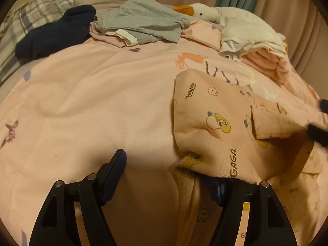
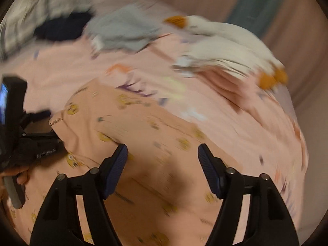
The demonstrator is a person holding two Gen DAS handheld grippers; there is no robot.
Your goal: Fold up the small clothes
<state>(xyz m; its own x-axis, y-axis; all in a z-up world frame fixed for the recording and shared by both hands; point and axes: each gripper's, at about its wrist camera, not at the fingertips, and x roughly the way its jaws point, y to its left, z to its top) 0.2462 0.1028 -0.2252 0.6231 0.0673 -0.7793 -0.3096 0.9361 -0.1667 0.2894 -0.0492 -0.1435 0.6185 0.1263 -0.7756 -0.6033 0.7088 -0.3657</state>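
The left tongs [image 1: 164, 170] stand wide apart with nothing pinched between the pads. The right-hand pad is tucked under the near edge of the printed peach garment [image 1: 221, 127], whose cloth drapes over that finger; the other pad sits over bare bed cover. The right tongs [image 2: 163, 157] are also parted and empty, hovering just above the same garment [image 2: 143, 127] in a blurred view.

The garment lies spread on the pink bed cover [image 1: 92, 106], part of it folded back onto itself. Beyond the garment a grey garment [image 1: 143, 22] lies crumpled, with a dark navy piece [image 1: 57, 32] beside it. Also beyond the garment, a white goose plush [image 1: 225, 18] rests on a stack of folded clothes [image 1: 264, 59]. A curtain [image 1: 287, 10] hangs behind.
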